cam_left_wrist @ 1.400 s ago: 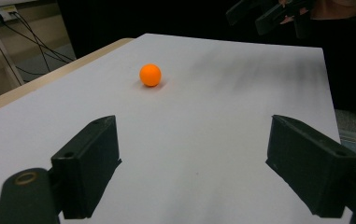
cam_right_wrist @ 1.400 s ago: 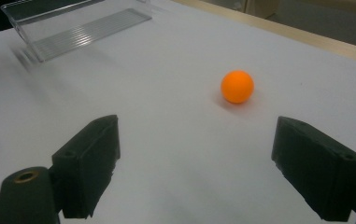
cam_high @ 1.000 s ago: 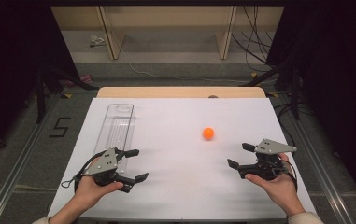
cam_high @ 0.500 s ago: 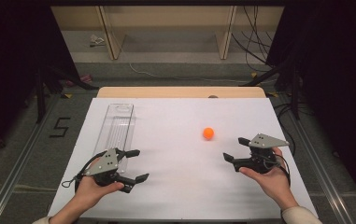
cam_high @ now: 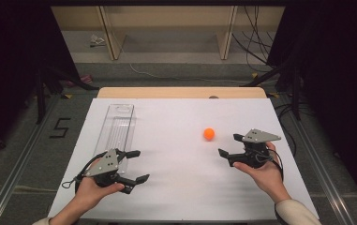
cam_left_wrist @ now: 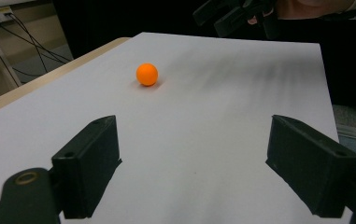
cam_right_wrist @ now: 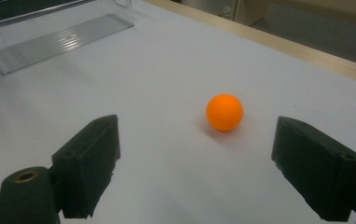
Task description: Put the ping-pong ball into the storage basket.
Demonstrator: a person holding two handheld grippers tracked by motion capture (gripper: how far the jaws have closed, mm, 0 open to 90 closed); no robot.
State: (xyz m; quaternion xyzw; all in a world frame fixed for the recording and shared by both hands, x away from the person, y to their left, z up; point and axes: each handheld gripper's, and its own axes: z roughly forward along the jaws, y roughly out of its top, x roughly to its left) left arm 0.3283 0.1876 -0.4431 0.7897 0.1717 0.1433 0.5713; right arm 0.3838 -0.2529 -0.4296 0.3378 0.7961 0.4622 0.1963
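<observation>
Two spread grippers, one orange ball loose on the table

One orange ball is seen lying on the white table, right of centre, nearer the far edge than the near one, touched by nothing. The right gripper is held near the right edge, jaws spread wide and empty, pointed toward the ball; in the right gripper view the ball sits on the surface ahead of the jaws, toward the right one, apart from both. The left gripper is held near the near-left corner, jaws spread wide and empty, well apart from the ball. In the left gripper view the ball is seen far ahead. A clear plastic tray lies along the left edge, its near end just beside the left gripper.
</observation>
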